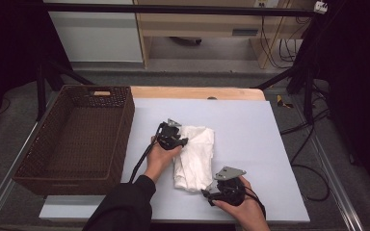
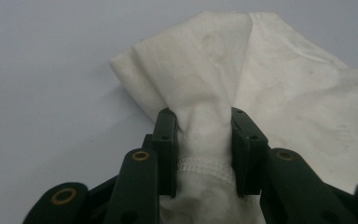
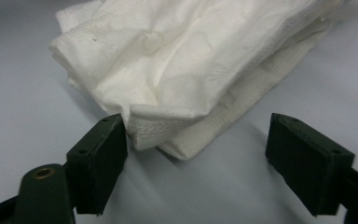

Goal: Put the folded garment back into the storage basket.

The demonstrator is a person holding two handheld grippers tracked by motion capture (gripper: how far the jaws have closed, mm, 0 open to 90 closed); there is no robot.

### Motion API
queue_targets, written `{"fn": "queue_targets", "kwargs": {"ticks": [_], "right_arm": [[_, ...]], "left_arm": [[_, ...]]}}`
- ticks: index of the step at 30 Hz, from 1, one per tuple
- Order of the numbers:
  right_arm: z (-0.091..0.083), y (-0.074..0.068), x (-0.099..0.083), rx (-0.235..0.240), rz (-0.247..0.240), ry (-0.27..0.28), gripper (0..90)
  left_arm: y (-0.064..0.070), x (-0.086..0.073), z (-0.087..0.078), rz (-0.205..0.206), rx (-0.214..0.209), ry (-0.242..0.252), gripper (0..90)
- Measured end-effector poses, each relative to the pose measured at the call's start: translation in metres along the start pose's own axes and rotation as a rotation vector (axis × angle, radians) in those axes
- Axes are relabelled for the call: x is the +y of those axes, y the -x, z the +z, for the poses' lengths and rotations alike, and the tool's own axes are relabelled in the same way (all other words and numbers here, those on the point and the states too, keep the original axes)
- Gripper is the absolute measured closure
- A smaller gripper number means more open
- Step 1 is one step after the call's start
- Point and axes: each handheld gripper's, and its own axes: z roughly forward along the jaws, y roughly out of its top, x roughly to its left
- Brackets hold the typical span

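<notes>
1. Right gripper, nearest the person: jaws stand wide apart at the near end of the white cloth. In the right gripper view one jaw touches the folded hem corner; the other stands clear over bare sheet. Nothing is clamped.
2. Cloth: folded into a rough bundle, lying on the grey sheet near the table's middle, apart from the basket on the left.
3. Left gripper, at the far left edge of the cloth: jaws closed on a bunched fold, stitched hem visible between them. Grip looks firm.
4. Judgement on the step: the right gripper appears about to take the near corner. To do it well, advance until all stacked layers sit between the jaws, then close squarely; a shallow bite risks catching the top layer only.
5. Keep the left grip steady so the bundle does not slide or unfold.
</notes>
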Motion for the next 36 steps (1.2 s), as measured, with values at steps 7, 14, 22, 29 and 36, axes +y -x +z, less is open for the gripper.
{"fn": "queue_targets", "kwargs": {"ticks": [7, 14, 22, 29, 36], "right_arm": [[0.004, -0.003, 0.006, 0.038, -0.064, 0.010, 38.0], [0.004, -0.003, 0.005, 0.059, -0.074, 0.017, 43.9], [0.010, -0.004, 0.012, 0.090, -0.107, 0.035, 71.6], [0.008, -0.008, 0.016, 0.065, -0.148, 0.030, 80.9], [0.001, -0.010, 0.017, 0.074, -0.157, 0.059, 81.9]], "left_arm": [[-0.002, 0.001, 0.000, 0.001, -0.012, -0.003, 67.0], [-0.001, 0.001, 0.001, -0.003, -0.014, -0.005, 66.9], [0.003, 0.003, 0.000, 0.018, 0.008, -0.013, 69.5], [0.009, 0.009, -0.007, 0.047, 0.012, 0.009, 73.5], [0.016, 0.020, -0.023, 0.082, 0.010, 0.050, 74.5]]}}
